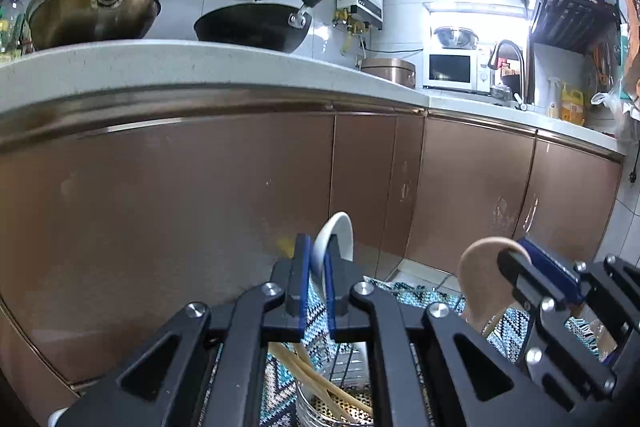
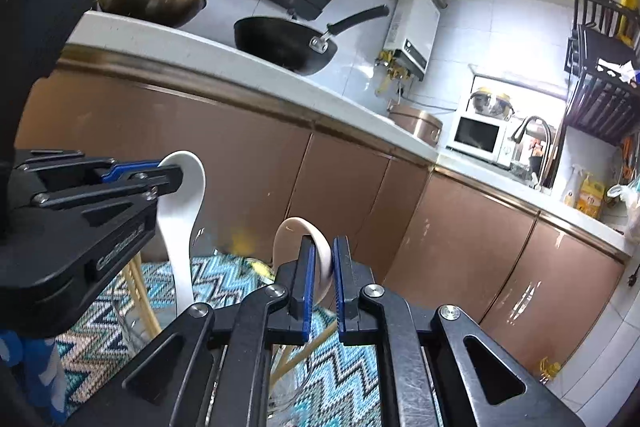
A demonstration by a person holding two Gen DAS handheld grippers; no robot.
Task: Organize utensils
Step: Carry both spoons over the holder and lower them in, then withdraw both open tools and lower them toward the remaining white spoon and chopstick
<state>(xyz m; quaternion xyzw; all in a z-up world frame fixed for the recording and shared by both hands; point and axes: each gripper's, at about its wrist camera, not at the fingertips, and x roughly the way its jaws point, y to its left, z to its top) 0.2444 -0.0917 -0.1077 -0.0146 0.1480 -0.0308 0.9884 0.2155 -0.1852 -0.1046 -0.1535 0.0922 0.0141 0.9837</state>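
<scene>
My left gripper [image 1: 317, 259] is shut on a white ceramic spoon [image 1: 334, 241], bowl end up; it also shows in the right wrist view [image 2: 182, 211], held by the left gripper [image 2: 160, 175]. My right gripper [image 2: 320, 267] is shut on a beige spoon [image 2: 316, 247], bowl up; in the left wrist view the beige spoon [image 1: 476, 275] sits in the right gripper [image 1: 520, 259]. Below the left gripper stands a clear utensil holder [image 1: 340, 403] with wooden chopsticks [image 1: 316, 375] in it.
A patterned blue zigzag mat [image 2: 352, 379] lies underneath. Brown cabinet doors [image 1: 160, 207] rise close ahead under a white countertop [image 1: 200, 63] with a steel pot [image 1: 92, 11] and a black wok [image 1: 256, 27]. A microwave [image 1: 452, 71] and sink tap [image 1: 508, 59] are far right.
</scene>
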